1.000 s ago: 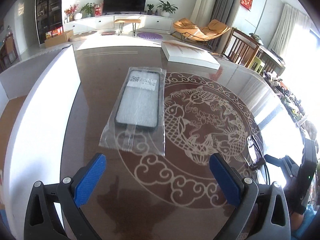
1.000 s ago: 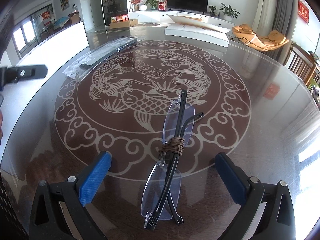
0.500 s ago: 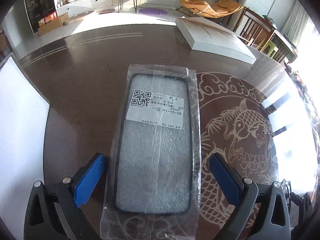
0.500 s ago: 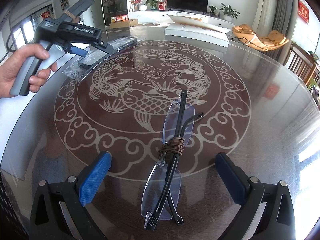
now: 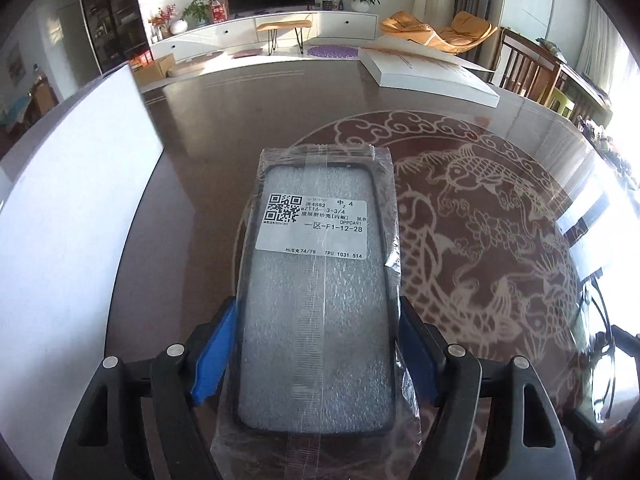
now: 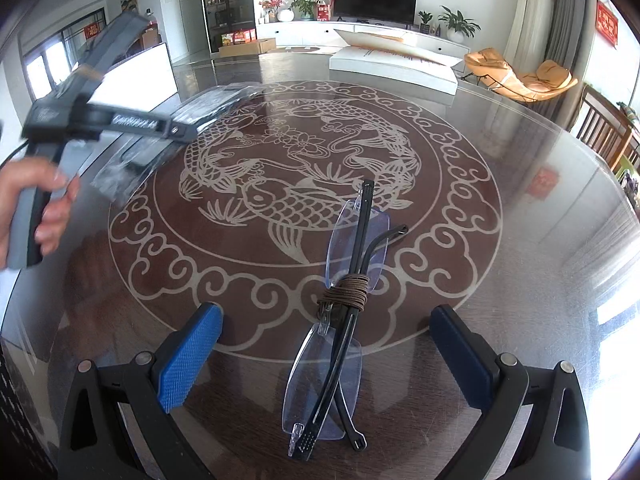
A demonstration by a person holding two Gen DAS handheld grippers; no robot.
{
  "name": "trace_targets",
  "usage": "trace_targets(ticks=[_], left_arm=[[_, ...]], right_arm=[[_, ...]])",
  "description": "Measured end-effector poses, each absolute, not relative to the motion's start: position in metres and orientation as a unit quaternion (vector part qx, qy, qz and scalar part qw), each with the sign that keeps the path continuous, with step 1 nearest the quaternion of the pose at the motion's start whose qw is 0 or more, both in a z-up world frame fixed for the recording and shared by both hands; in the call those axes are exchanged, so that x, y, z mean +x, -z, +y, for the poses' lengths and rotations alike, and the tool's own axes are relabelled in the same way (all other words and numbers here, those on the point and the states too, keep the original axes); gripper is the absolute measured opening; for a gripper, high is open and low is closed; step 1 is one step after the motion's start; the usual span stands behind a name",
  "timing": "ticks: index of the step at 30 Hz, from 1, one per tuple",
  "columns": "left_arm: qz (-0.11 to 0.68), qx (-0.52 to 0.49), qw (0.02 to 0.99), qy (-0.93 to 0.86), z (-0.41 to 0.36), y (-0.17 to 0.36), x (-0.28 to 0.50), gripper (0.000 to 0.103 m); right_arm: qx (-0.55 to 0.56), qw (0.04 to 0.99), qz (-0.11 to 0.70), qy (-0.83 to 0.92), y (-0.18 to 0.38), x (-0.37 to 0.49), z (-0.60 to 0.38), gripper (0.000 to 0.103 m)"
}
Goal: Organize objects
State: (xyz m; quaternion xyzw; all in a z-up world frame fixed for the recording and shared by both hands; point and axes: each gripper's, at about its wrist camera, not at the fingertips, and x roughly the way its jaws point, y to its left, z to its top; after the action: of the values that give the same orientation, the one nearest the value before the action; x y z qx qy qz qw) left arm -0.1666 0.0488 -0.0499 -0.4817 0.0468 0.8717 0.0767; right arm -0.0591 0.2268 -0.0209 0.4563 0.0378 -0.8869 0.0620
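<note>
the left wrist view looks forward and down, close over the bagged phone case (image 5: 320, 300). the right wrist view sits low over the folded glasses (image 6: 340, 320), facing across the table (image 6: 520, 184). both share the carp pattern, the white box (image 5: 432, 76) and the television.

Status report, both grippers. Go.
Left hand-held gripper shut on clear-bagged black phone case. Right hand-held gripper open, straddling cord-wrapped folded rimless glasses. Nothing in the way.
</note>
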Motion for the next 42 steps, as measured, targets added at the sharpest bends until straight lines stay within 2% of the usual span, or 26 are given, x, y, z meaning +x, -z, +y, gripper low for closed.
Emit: trace_targets(ticks=[4, 7, 8, 10, 11, 42], left_arm=[[0.035, -0.469, 0.06, -0.88, 0.052, 0.052, -0.081, 0.075], [0.037, -0.465, 0.062, -0.882, 0.058, 0.053, -0.044, 0.077], [0.038, -0.468, 0.066, -0.88, 0.058, 0.053, -0.041, 0.08], [0.042, -0.472, 0.07, -0.878, 0.059, 0.057, -0.038, 0.102], [0.042, -0.476, 0.074, -0.875, 0.058, 0.058, -0.037, 0.103], [0.04, -0.47, 0.076, -0.878, 0.054, 0.059, -0.039, 0.103]], right_arm=[[0.456, 0.062, 0.038, 0.887, 0.021, -0.059, 0.227, 0.103], [0.456, 0.062, 0.038, 0.887, 0.021, -0.059, 0.227, 0.103], [0.456, 0.062, 0.038, 0.887, 0.021, -0.059, 0.227, 0.103], [0.456, 0.062, 0.038, 0.887, 0.021, -0.059, 0.227, 0.103], [0.456, 0.062, 0.038, 0.887, 0.021, -0.059, 0.227, 0.103], [0.456, 0.062, 0.039, 0.887, 0.021, -0.059, 0.227, 0.103]])
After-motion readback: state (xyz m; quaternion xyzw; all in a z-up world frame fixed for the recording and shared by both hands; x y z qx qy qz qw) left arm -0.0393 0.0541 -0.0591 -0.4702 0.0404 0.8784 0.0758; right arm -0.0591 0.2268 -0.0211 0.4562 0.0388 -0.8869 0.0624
